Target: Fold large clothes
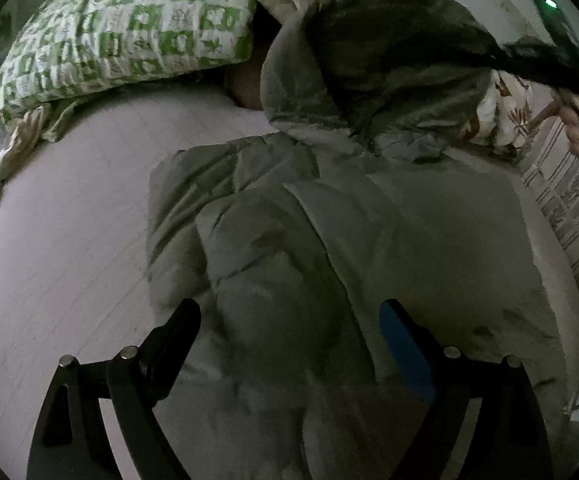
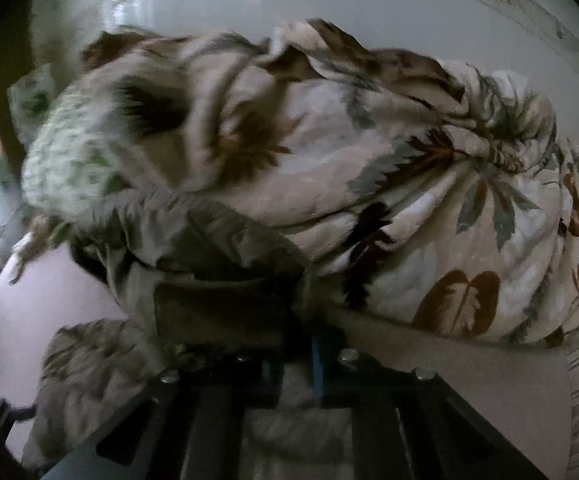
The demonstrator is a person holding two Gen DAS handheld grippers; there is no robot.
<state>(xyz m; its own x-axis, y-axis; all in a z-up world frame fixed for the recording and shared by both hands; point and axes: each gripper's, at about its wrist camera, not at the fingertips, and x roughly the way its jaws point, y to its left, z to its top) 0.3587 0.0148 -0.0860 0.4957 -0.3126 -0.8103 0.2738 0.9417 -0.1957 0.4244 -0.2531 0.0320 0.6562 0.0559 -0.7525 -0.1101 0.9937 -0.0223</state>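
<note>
A grey-green padded jacket lies on the bed's pale sheet. My left gripper hovers over its lower part, jaws wide open, with padded fabric below them and nothing pinched. The jacket's hood end is raised off the bed at the far side. In the right wrist view my right gripper is shut on a fold of the jacket, which bunches in front of the jaws. A person's hand shows at the right edge of the left wrist view.
A green-and-white patterned pillow lies at the head of the bed. A bunched duvet with a leaf print sits right behind the jacket. A striped blanket runs along the bed's right edge. A pale wall stands behind.
</note>
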